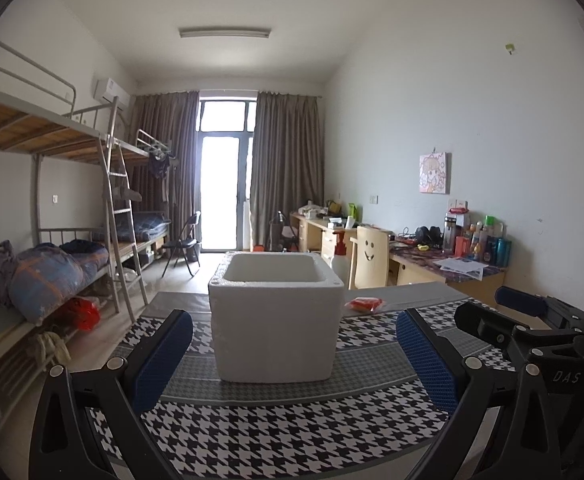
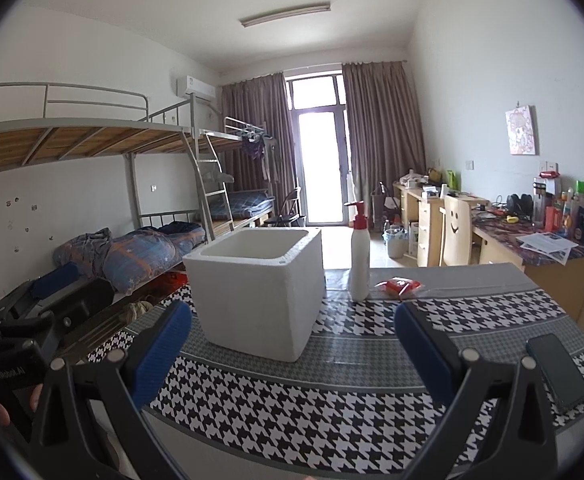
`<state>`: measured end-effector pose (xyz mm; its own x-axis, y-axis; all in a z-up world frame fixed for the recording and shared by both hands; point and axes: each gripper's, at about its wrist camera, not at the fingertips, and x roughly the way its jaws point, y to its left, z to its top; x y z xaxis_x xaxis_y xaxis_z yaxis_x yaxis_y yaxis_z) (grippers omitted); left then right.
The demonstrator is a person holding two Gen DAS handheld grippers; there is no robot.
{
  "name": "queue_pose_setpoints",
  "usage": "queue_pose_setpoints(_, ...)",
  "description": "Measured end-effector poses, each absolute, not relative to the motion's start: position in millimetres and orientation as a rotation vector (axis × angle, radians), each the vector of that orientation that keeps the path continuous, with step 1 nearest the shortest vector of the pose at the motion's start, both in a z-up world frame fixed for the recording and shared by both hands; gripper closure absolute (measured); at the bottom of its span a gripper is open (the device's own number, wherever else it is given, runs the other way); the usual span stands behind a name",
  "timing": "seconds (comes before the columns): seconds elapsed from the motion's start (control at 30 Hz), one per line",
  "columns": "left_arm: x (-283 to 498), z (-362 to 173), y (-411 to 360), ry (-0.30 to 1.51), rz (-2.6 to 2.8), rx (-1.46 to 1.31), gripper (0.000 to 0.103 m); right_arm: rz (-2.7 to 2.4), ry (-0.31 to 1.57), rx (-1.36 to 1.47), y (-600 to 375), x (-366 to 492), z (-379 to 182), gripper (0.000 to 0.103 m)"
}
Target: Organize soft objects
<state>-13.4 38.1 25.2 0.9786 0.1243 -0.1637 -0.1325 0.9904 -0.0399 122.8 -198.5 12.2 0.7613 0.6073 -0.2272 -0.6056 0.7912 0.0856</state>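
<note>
Both the left gripper and right gripper hover spread wide and empty over the desk. The red packet lies beyond the box, just right of the bottle; the right gripper looks best placed to reach it, pinch gently at mid-body, then drop it into the box

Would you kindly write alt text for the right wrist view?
An open right hand-held gripper hovers over a houndstooth tablecloth, facing an open white foam box. Right of the box stand a white pump bottle and a small red packet; a dark phone lies at the near right. A dorm room lies behind.
</note>
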Motion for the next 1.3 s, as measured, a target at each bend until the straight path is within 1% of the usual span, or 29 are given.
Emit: queue_pose_setpoints(1.3,-41.1,9.0,20.2,0.172,0.125,-0.048,0.001,0.641,0.239,0.013,-221.0,84.9,-13.6,0.001)
